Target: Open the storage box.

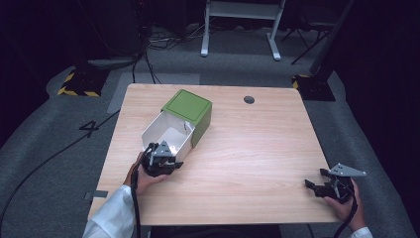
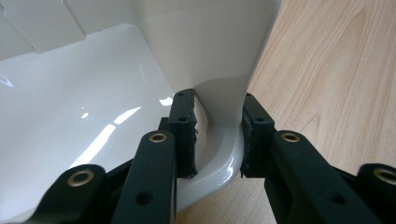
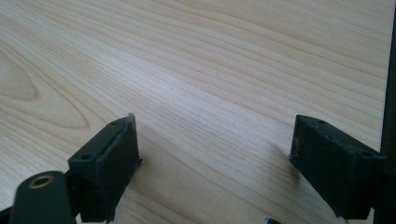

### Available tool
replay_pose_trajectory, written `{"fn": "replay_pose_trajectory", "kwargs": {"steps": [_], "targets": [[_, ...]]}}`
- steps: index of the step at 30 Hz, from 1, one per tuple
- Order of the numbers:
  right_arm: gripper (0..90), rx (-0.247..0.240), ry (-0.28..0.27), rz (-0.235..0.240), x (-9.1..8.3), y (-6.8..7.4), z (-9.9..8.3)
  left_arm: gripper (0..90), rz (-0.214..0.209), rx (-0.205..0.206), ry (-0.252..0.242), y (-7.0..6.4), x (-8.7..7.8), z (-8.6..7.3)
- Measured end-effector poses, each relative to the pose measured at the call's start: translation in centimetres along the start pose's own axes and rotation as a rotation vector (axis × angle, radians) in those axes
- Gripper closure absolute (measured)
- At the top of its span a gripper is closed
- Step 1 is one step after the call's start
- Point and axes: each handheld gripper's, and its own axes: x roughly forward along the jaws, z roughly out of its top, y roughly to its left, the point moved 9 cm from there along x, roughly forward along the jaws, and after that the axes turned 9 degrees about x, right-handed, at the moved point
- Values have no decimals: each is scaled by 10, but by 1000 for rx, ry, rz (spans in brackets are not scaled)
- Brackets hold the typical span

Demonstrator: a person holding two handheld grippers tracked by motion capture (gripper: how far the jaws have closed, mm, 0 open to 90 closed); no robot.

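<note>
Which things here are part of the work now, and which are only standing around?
In use:
- white box with green sleeve
- left gripper, jaws clamped on the box's wall

Idle:
- right gripper, jaws open, near the table edge
- white frame on the floor

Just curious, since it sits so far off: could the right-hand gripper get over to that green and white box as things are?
Probably yes: bare table lies between the open right gripper and the box, whose white end the left gripper pinches.

Grey carpet floor [image 1: 44, 148], dark surroundings, white frame legs [image 1: 241, 25] behind.
</note>
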Motion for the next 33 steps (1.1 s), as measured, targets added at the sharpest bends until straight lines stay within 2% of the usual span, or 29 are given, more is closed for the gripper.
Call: {"fn": "replay_pose_trajectory", "kwargs": {"steps": [12, 14, 18, 21, 25, 29, 33], "targets": [[153, 4, 1, 3, 0, 0, 0, 708, -6, 4, 4, -5, -3, -4], [153, 2, 1, 2, 0, 0, 0, 694, -6, 8, 18, -5, -1, -5], [153, 1, 0, 0, 0, 0, 0, 618, -4, 12, 33, -5, 3, -7], [153, 4, 1, 2, 0, 0, 0, 456, 7, 7, 28, -4, 1, -5], [153, 0, 0, -1, 0, 0, 0, 323, 48, -6, -6, 0, -7, 1], [153, 1, 1, 1, 0, 0, 0, 243, 87, -14, -39, 1, -17, 8], [153, 3, 1, 2, 0, 0, 0, 199, 116, -2, -51, 1, -26, 12]]}}
